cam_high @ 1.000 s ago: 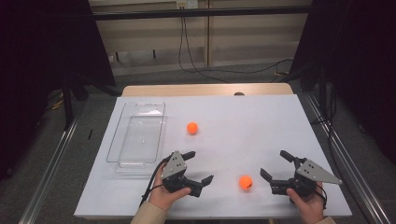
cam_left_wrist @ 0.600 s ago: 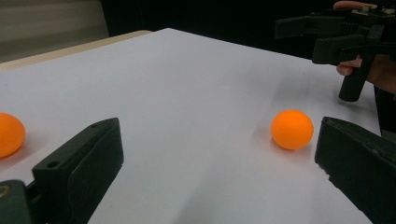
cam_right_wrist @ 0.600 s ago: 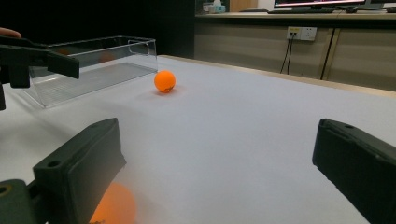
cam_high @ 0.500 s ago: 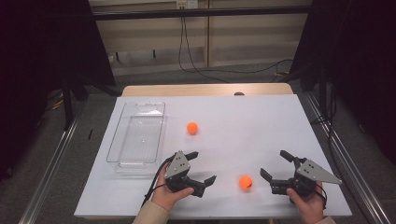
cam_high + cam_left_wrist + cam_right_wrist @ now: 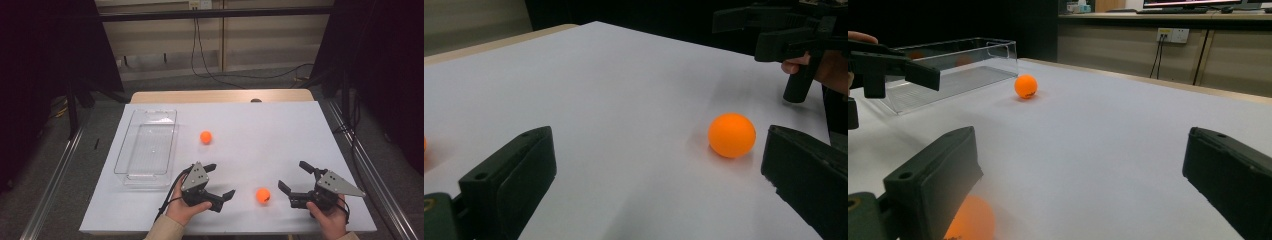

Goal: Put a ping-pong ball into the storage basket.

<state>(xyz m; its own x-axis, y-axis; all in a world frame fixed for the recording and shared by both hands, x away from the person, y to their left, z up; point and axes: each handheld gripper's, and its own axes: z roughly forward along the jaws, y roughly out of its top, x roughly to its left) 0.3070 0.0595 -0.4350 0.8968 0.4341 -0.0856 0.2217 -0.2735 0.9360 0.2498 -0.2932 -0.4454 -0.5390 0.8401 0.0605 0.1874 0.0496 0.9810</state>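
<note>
I am holding the left claw with its jaws standing wide apart, low over the bench, clamped on nothing. The near orange ball is lying on the bench between my two claws, just beside the left claw's far jaw in the left gripper view. I am keeping the right claw spread wide too, gripping nothing. A second orange ball is sitting farther up, near the clear tray.

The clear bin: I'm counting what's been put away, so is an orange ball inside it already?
No, the clear bin holds nothing; both orange balls lie on the white table.
</note>
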